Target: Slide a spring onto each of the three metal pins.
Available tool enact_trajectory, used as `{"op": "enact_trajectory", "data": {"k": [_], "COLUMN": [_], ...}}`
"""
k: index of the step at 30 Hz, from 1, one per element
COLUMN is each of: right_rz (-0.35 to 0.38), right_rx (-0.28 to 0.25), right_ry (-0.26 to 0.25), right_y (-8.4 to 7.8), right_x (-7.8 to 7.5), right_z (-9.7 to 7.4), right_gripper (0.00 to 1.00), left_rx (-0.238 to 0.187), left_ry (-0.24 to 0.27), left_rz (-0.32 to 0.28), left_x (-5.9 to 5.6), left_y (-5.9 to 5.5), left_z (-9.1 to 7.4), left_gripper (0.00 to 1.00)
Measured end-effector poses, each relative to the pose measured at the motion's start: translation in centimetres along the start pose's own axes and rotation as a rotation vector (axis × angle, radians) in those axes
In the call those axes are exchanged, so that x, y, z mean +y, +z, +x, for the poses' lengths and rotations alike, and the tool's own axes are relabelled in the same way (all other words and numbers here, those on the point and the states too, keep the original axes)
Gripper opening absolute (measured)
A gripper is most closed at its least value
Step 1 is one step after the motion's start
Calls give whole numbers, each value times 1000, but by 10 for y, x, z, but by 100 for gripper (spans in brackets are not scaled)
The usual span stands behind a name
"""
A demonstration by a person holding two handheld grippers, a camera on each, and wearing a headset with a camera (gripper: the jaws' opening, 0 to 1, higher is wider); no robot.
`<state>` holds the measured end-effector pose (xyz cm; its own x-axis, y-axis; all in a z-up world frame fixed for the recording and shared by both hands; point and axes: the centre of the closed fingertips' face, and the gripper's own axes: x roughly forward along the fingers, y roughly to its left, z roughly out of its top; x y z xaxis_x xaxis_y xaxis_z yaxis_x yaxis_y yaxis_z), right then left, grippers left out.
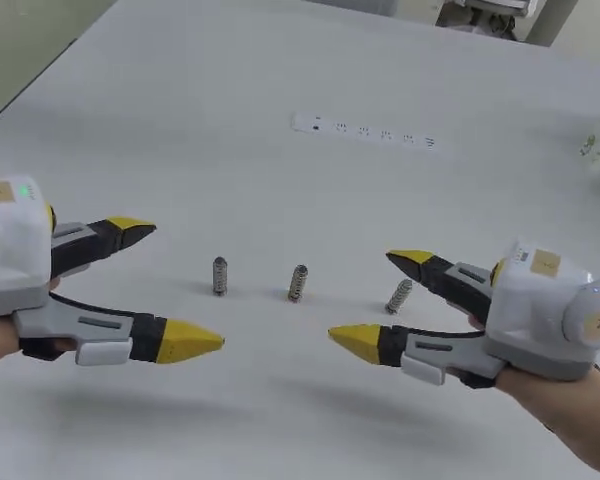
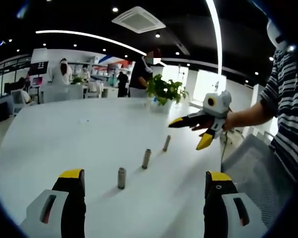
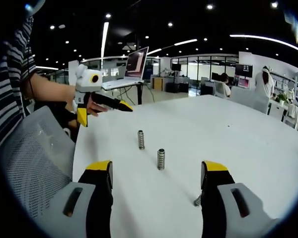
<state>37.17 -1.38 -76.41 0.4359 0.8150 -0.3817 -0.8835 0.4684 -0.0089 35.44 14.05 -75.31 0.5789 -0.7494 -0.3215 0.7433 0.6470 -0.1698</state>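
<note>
On the white table (image 1: 280,130), mid-frame in the head view, you've got three pins in a row running left to right, and the gap between your two grippers frames them. The left pin (image 1: 219,276) and middle pin (image 1: 298,283) stand upright, and both look ribbed, coil-wrapped as far as I can tell. The right pin (image 1: 400,295) leans, its top tipped toward the upper right of the frame, so that's the odd one out.

Your left gripper (image 1: 189,285) sits at the left edge with its jaws spread wide and nothing between them. The left pin is just right of its tips. Your right gripper (image 1: 358,294) is at lower right, also spread wide and empty, and the leaning pin sits just beside its upper jaw tip. In the right gripper view that same pin peeks out low by the right-hand jaw, partly hidden.

By my read the right hand is the nearer one. The pin's long axis is slanted, not vertical, so I'd expect you to come in across that slant rather than straight down. I can't tell from here whether it's fully seated.
</note>
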Motion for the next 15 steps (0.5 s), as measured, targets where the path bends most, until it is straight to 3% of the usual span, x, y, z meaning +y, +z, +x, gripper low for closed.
{"op": "enact_trajectory", "data": {"k": [8,15], "right_rz": [82,114], "right_rx": [-26,-24], "right_ry": [-73,-84], "right_y": [-10,-18], "right_x": [-20,-22], "right_z": [-23,-31], "right_gripper": [84,95], "left_rx": [2,-6], "left_ry": [7,22], "left_rz": [-3,-8], "left_x": [-1,0], "left_y": [-2,-4], "left_z": [-2,-9], "left_gripper": [98,98]}}
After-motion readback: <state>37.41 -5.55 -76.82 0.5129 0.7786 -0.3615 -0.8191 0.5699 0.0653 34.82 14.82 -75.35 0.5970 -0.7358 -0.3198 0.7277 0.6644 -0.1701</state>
